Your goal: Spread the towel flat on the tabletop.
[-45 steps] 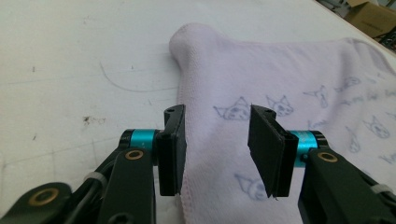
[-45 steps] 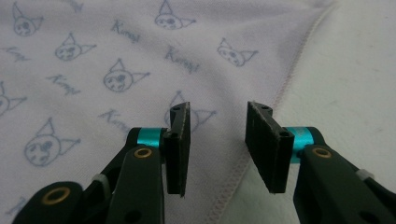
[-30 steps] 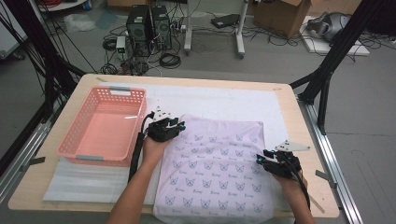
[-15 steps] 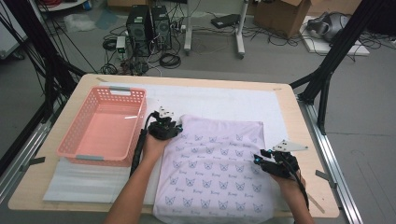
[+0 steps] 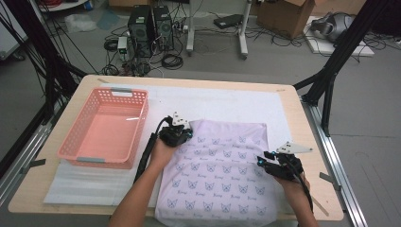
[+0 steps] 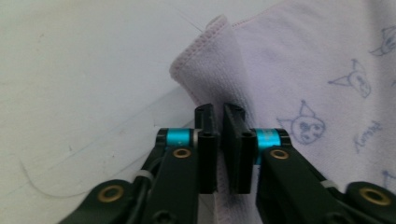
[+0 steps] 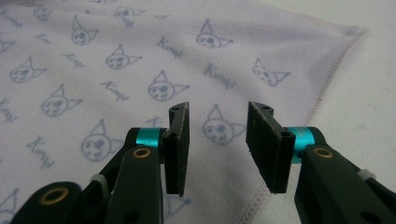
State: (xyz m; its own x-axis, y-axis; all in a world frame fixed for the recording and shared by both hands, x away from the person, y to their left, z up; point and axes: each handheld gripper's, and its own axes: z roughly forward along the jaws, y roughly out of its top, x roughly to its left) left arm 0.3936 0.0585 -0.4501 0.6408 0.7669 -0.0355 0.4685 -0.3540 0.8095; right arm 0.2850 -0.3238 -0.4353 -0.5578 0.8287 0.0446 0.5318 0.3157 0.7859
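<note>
The towel, pale lilac with small cat faces printed on it, lies flat on the white mat in the middle of the table, its near edge at the table's near side. The left gripper sits at the towel's far left corner. In the left gripper view that corner is bunched up into a fold between the two black pads, which have just been closing and now pinch the cloth tight, with almost no gap left. The right gripper hovers at the towel's right edge, near its middle. In the right gripper view its pads stand apart over the printed cloth, with nothing between them, and the stitched hem runs just to their right. A pink basket stands on the mat to the left of the towel, near the left forearm.
</note>
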